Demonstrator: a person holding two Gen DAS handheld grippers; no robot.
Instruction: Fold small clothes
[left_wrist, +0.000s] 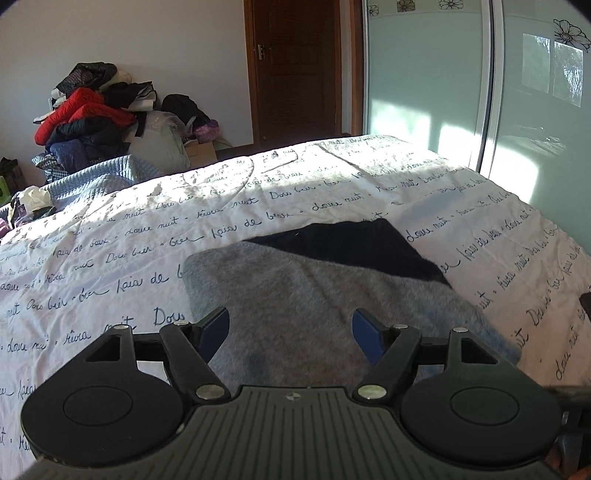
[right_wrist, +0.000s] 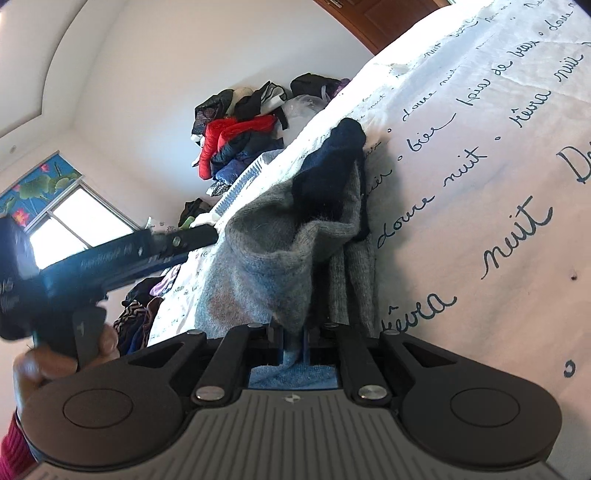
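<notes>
The right gripper (right_wrist: 293, 341) is clenched on a fold of the grey sock (right_wrist: 266, 258), whose fabric bunches up from between its blue pads at the bottom centre of the right wrist view. The sock rises toward mid-frame, its navy toe (right_wrist: 332, 162) at the top, draped against the white duvet (right_wrist: 480, 184) with handwritten script that fills the right side.

At the left of that view the left gripper (right_wrist: 184, 238) reaches in, blurred, its tip near the sock's edge; a hand (right_wrist: 55, 365) with a dark red sleeve holds its handle at the lower left.

In the left wrist view the left gripper (left_wrist: 290, 334) stands released, jaws wide apart with nothing between them, above the sock (left_wrist: 314, 295) spread flat across the lower centre of the duvet (left_wrist: 110, 240).

Outward, a clothes pile (left_wrist: 92, 110) with a red jacket sits at the upper left, a brown door (left_wrist: 295, 74) at top centre, and a wardrobe (left_wrist: 424, 92) with pale green panels at the right.
</notes>
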